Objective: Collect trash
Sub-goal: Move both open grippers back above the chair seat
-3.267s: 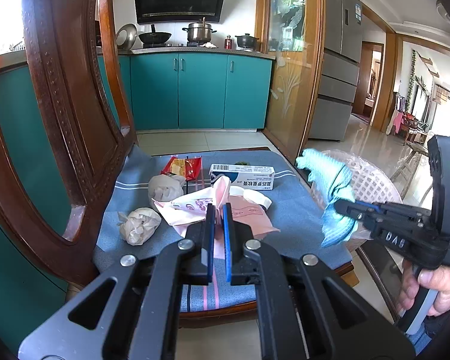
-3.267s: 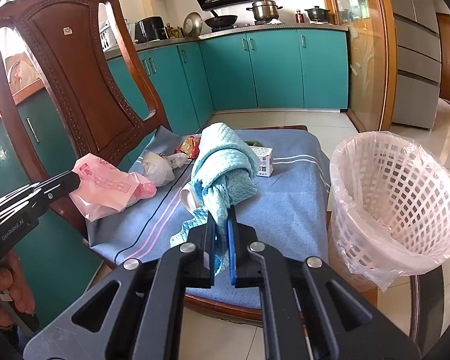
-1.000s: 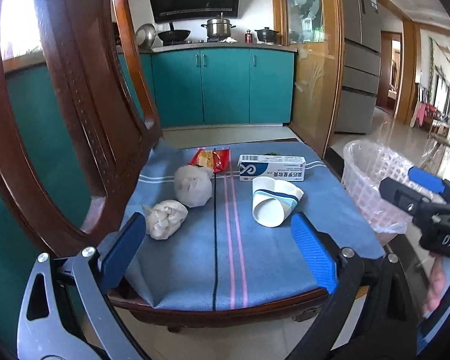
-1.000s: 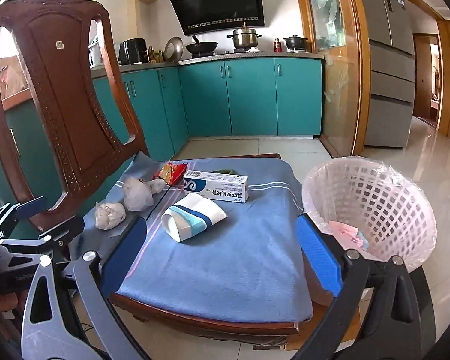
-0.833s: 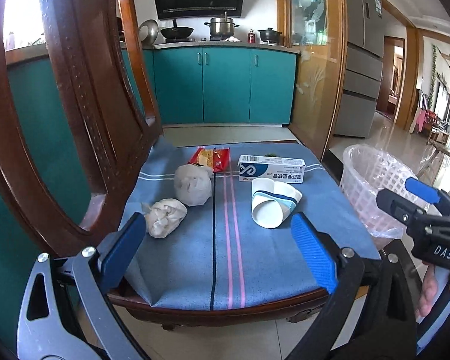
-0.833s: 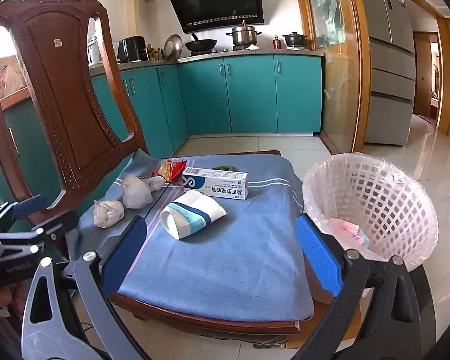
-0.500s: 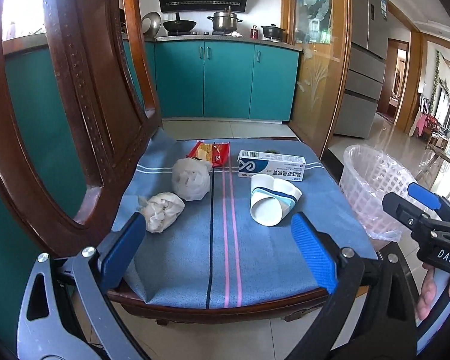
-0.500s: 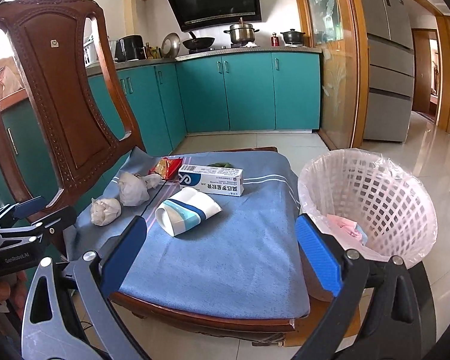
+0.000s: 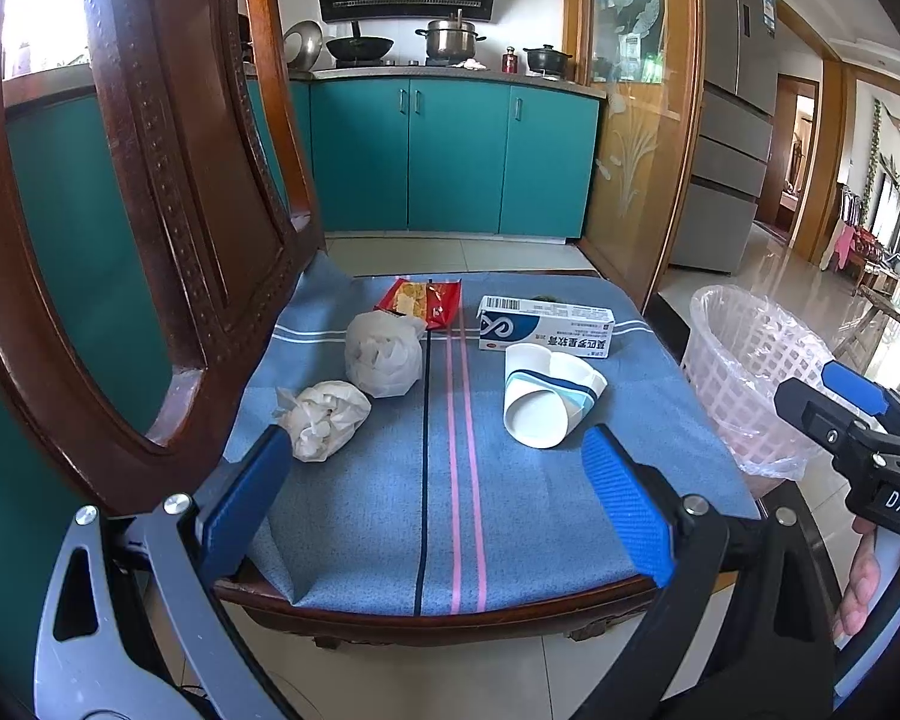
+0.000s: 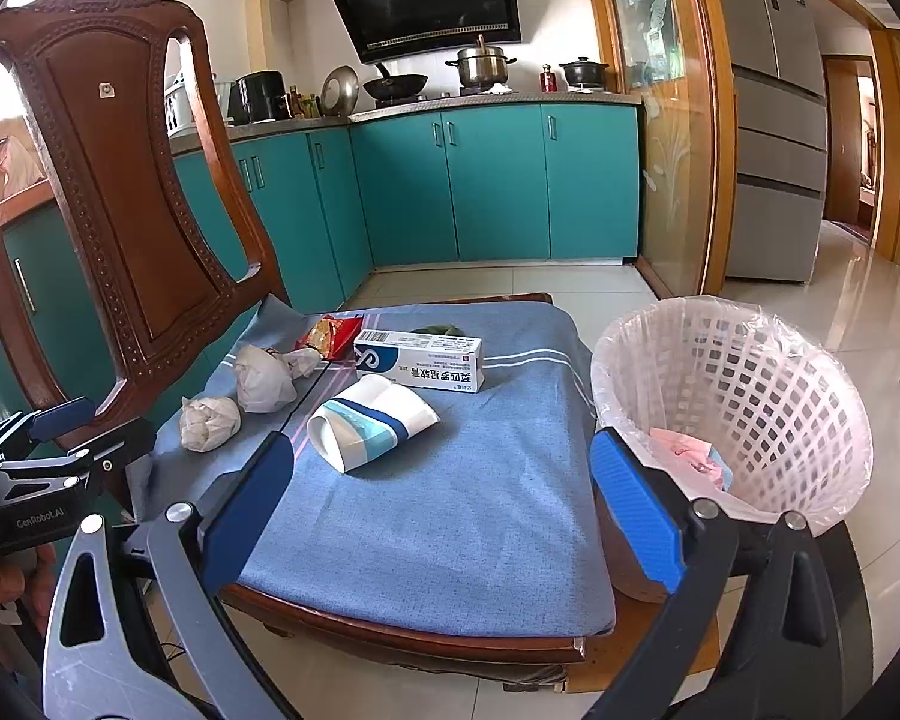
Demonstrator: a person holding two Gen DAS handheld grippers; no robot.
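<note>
Trash lies on the blue chair cushion [image 9: 510, 516]: two crumpled paper balls [image 9: 324, 417] [image 9: 384, 354], a red snack wrapper [image 9: 423, 300], a white and blue box [image 9: 546, 333] and a squashed paper cup [image 9: 549, 399]. The same cup [image 10: 369, 414] and box [image 10: 420, 360] show in the right wrist view. My left gripper [image 9: 432, 504] is open and empty over the cushion's front edge. My right gripper [image 10: 444, 504] is open and empty, near the front right. The white lined bin [image 10: 732, 402] beside the chair holds pink and blue trash.
The carved wooden chair back [image 10: 120, 198] rises at the left. Teal kitchen cabinets [image 9: 456, 156] stand behind, a fridge [image 10: 774, 120] at the right. Tiled floor [image 10: 498, 282] surrounds the chair. The right gripper's body also shows in the left wrist view [image 9: 858, 438].
3.3 s ago the left gripper held a pink wrapper and the right a blue cloth; both are now open and empty, and that trash lies in the bin. Lately both drifted slightly.
</note>
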